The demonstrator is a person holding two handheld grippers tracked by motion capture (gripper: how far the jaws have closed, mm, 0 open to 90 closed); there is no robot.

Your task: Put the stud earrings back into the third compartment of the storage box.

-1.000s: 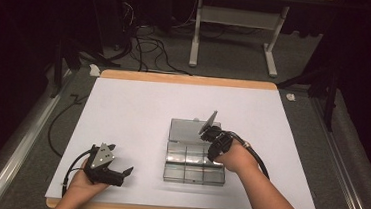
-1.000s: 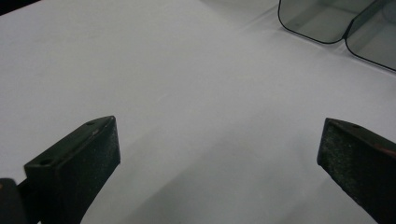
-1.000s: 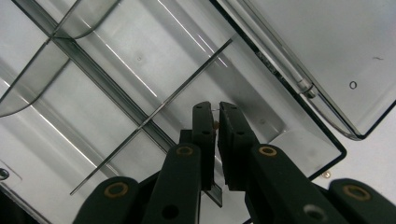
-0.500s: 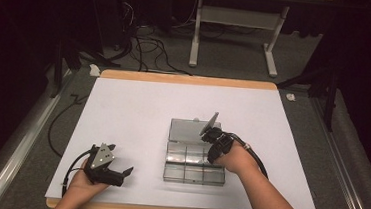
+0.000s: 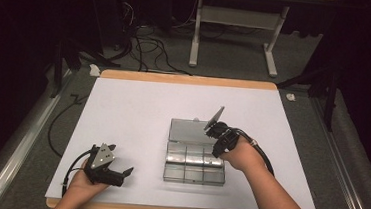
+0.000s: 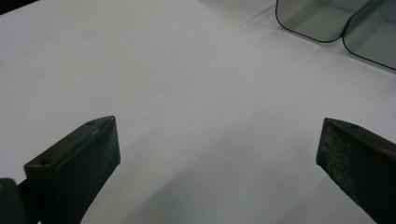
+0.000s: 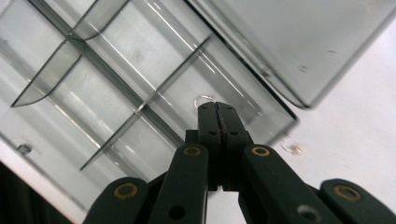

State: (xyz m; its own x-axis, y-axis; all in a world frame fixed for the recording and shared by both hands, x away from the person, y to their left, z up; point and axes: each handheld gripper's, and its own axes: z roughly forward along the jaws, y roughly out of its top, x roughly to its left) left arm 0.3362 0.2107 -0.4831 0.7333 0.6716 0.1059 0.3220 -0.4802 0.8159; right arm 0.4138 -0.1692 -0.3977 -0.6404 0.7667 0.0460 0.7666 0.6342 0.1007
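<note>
A clear plastic compartment box (image 5: 195, 160) lies open on the white table (image 5: 138, 111), its flat lid (image 5: 187, 131) folded back onto the surface on the far side of it. The right gripper (image 5: 215, 133) hangs over the box's far right corner, by the hinge, tilted down toward the compartments. In the right gripper view its jaws have just been closing and now meet flush, with the tips (image 7: 216, 108) over the corner compartment; a small clear ring (image 7: 203, 99) shows right at the tips, but I cannot tell whether it is pinched or lies in the box. Another small ring (image 7: 292, 148) rests on the table just outside the box wall (image 7: 261, 100). The left gripper (image 5: 124, 174) rests on the table well to the left of the box, near the front edge, its jaws spread wide over bare white surface, nothing between them.
</note>
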